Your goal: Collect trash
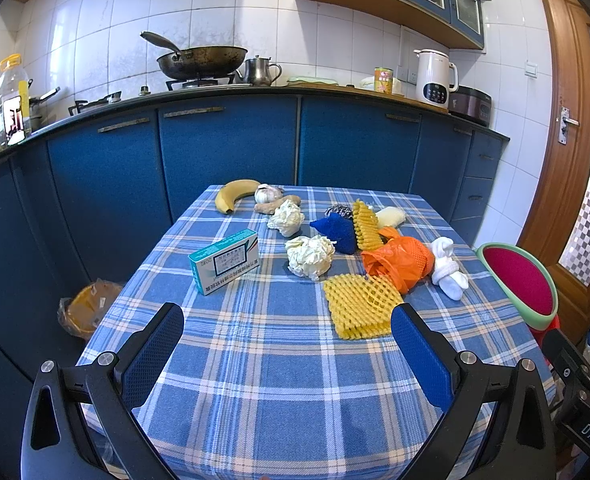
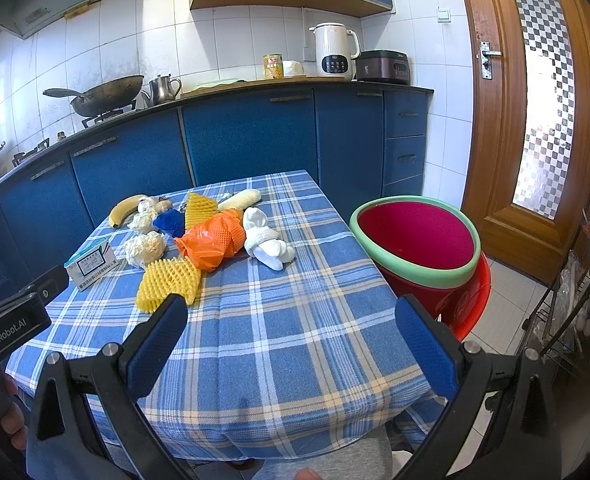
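Trash lies on the blue plaid table [image 1: 255,360]: two crumpled white paper balls [image 1: 310,255] [image 1: 287,218], a yellow foam net [image 1: 359,310], a second yellow net [image 1: 365,220], an orange plastic bag with an orange net [image 1: 399,260], and a teal box [image 1: 225,260]. A red bin with a green rim [image 2: 415,240] stands off the table's right edge. My left gripper [image 1: 287,330] is open and empty above the near table. My right gripper [image 2: 291,322] is open and empty above the near right part. The nearer yellow net [image 2: 169,282] lies by its left finger.
A banana [image 1: 235,194], garlic [image 1: 266,193], ginger, a blue sponge [image 1: 335,232], a rolled white sock [image 1: 449,268] and a pale roll [image 1: 391,216] also lie on the table. Blue kitchen cabinets stand behind. A yellow bag [image 1: 87,308] sits on the floor at left.
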Available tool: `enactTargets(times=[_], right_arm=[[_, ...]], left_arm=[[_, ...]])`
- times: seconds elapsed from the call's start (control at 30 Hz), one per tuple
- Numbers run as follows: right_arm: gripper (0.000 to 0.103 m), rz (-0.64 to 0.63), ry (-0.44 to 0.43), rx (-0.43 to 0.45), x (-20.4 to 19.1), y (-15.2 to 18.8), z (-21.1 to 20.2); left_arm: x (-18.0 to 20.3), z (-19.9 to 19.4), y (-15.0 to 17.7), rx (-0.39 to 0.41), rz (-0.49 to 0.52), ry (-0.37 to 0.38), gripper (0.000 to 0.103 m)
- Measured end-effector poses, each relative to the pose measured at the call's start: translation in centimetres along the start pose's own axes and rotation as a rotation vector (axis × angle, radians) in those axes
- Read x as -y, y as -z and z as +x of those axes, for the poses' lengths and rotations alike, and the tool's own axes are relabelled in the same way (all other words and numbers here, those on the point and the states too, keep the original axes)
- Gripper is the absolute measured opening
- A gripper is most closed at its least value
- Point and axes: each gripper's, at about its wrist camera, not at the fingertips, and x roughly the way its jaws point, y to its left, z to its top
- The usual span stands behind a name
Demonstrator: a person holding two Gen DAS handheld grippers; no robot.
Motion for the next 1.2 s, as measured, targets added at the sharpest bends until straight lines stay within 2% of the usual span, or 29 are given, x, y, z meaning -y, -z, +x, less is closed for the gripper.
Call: enactTargets(times=[0.83, 1.2], right_arm=[[0.102, 0.0, 0.0, -0.01, 0.3, 0.3, 0.2], [0.102, -0.028, 0.003, -0.026, 0.2, 0.0, 1.1]], left_arm=[[-0.6, 0.3, 0.3, -0.01, 0.003, -0.004, 0.103], [-0.9, 1.6, -0.1, -0.031, 0.025, -0.039, 0.103]])
